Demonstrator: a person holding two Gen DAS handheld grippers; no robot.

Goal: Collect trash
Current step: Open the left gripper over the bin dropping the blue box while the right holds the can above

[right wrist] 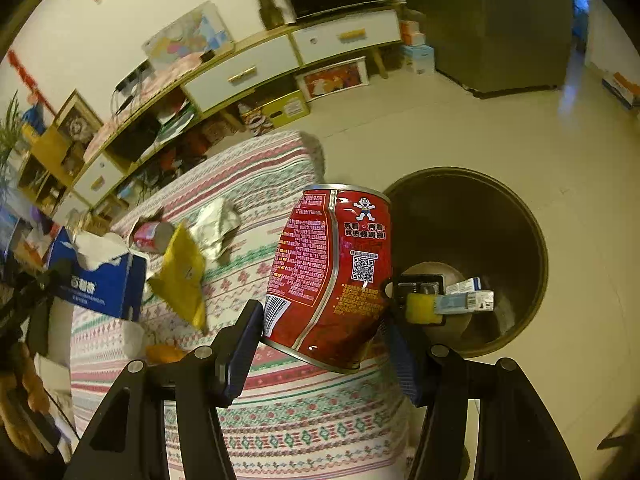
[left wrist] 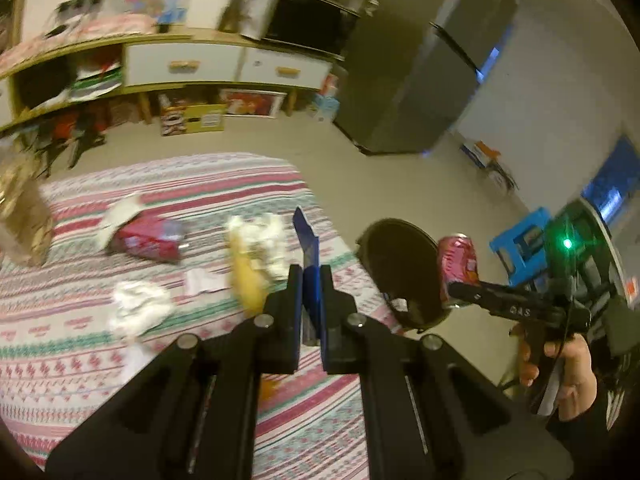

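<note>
gripping a dented red can by its sides, the right gripper holds it upright just beside the table's far right edge, with the dark round bin on the floor directly beyond it. the pads bear on the can's lower half, which leaves the top free to tip forward; my guess is the can is carried this way so it can be dropped straight into the bin's mouth. the bin already holds a few things: a small blue-and-white box, something yellow, a dark flat piece.

the left gripper is clenched on a thin blue piece, a card or wrapper strip, which stands up between the pads. it hangs over the table's right side, near the bin, probably waiting its turn to drop its load.

the table wears a striped patterned cloth, and trash still lies across it: a red packet toward the far left, crumpled white tissue nearer the front, more tissue and a yellow wrapper mid-table. in the right wrist view a blue tissue box sits at the left edge beside a crumpled foil piece.

the task looks partly done, with several pieces left to collect.
</note>
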